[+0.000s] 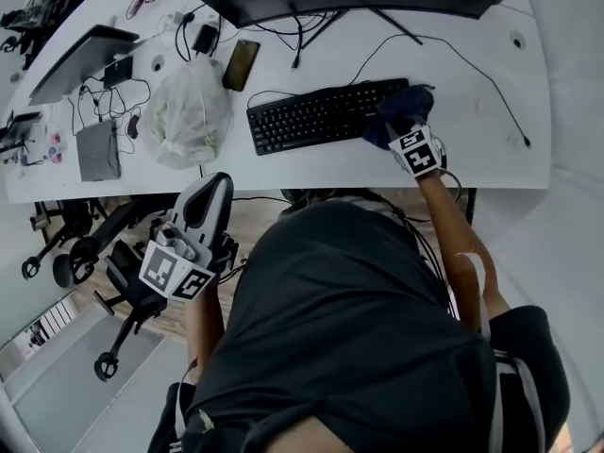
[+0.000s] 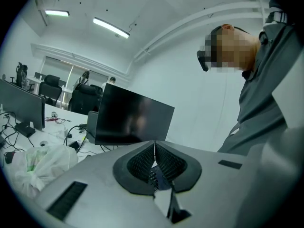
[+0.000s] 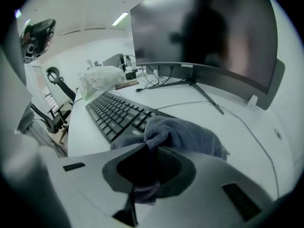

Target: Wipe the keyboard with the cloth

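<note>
A black keyboard (image 1: 321,113) (image 3: 116,112) lies on the white desk (image 1: 472,144). A dark blue cloth (image 1: 401,111) (image 3: 183,133) rests bunched on the keyboard's right end. My right gripper (image 1: 408,132) (image 3: 151,150) is shut on the cloth, its jaws clamping a fold of it. My left gripper (image 1: 209,201) (image 2: 154,158) hangs off the desk's near edge by the person's side, pointing upward, jaws shut with nothing between them.
A curved monitor (image 3: 209,37) stands behind the keyboard, cables trailing from its stand (image 1: 330,17). A white plastic bag (image 1: 189,111), a phone (image 1: 241,64) and a laptop (image 1: 80,59) sit to the left. Office chairs (image 1: 104,253) stand below the desk.
</note>
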